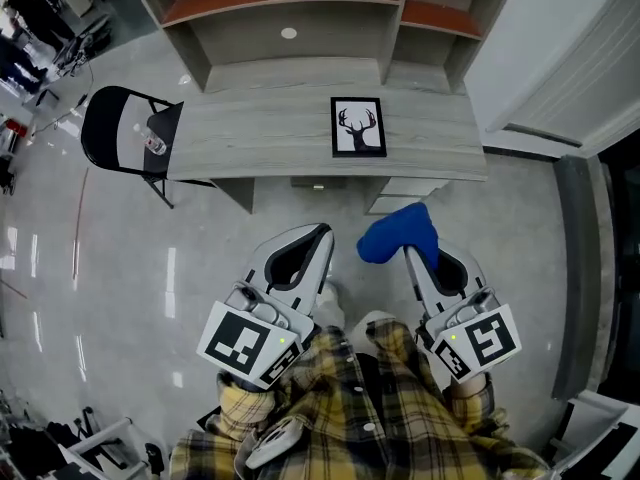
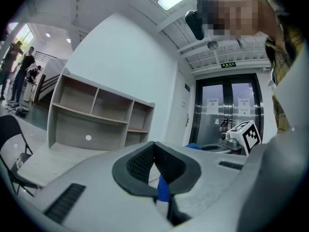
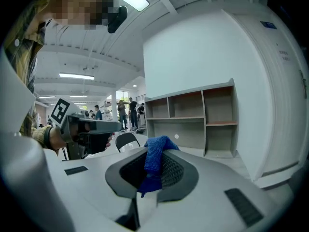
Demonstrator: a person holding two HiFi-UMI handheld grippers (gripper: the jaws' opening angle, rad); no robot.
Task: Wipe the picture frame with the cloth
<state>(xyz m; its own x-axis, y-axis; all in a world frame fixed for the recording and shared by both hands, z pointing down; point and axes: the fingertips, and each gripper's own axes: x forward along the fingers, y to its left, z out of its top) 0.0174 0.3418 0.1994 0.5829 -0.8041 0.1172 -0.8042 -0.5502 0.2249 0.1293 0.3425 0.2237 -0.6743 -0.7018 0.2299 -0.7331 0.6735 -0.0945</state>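
The picture frame, black-edged with a deer-head print, lies flat on the grey wooden desk ahead of me. My right gripper is shut on a blue cloth, which bunches up over its jaw tips. My left gripper is shut with nothing in it; its jaw tips meet in the left gripper view. Both grippers hang over the floor, short of the desk's near edge, the frame beyond and between them.
A black folding chair stands at the desk's left end. A shelf unit rises behind the desk. A white wall and door frame run along the right. People stand far off at the upper left.
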